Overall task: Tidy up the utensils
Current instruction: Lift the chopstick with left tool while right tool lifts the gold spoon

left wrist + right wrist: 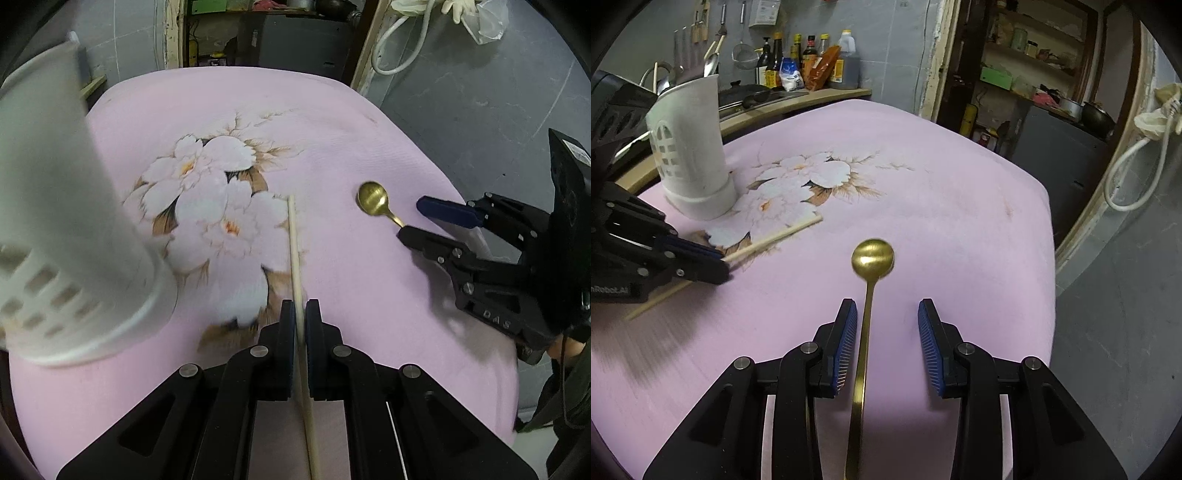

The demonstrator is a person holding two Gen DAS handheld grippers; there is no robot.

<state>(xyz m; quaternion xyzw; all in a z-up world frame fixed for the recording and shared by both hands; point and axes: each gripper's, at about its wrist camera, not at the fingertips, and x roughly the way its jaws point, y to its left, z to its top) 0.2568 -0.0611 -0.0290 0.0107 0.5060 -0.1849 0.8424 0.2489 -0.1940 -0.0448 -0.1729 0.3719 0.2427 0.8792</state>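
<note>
My left gripper is shut on a wooden chopstick, which points away over the pink flowered tablecloth. In the right wrist view the same gripper holds the chopstick low over the cloth. My right gripper is open, its jaws on either side of the handle of a gold spoon that lies on the cloth. The spoon and right gripper also show in the left wrist view. A white slotted utensil holder stands at the left and holds several utensils.
The holder looms close at the left of the left wrist view. Behind the table a counter carries bottles and a pan. The table's right edge drops to a grey floor. Shelves and a white cable are at the right.
</note>
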